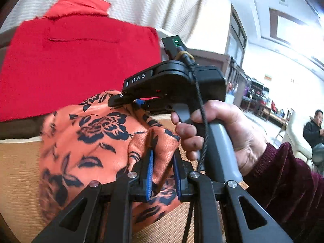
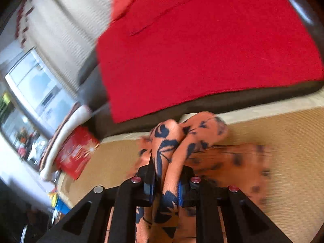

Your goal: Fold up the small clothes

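Your left gripper [image 1: 162,170] is clamped on a bunched fold of the orange flowered cloth [image 1: 97,141], the blue pads [image 1: 149,174] pressing it from both sides, and your right gripper [image 2: 165,182] likewise pinches a rolled ridge of the same cloth [image 2: 174,147] between its jaws. The cloth hangs and spreads over a tan woven mat [image 1: 18,162], near its far edge. Beyond that edge a dark cushion [image 2: 222,101] carries a big red garment [image 1: 81,60], lying flat just behind your work, with a white ribbed blanket [image 1: 141,2] further back. From the left wrist you see what the other view hides: your right hand [image 1: 220,133] in a maroon sleeve [image 1: 287,182] gripping the right gripper's handle, its black body crossing over the cloth and blocking part of it, and a seated person [image 1: 313,129] far off in a bright room. Only the right wrist shows the window [image 2: 36,93], a red printed bag [image 2: 77,151] leaning at the mat's corner beside a rolled white bundle [image 2: 66,133], and the cloth's blurred trailing part lying on the mat [image 2: 232,162].
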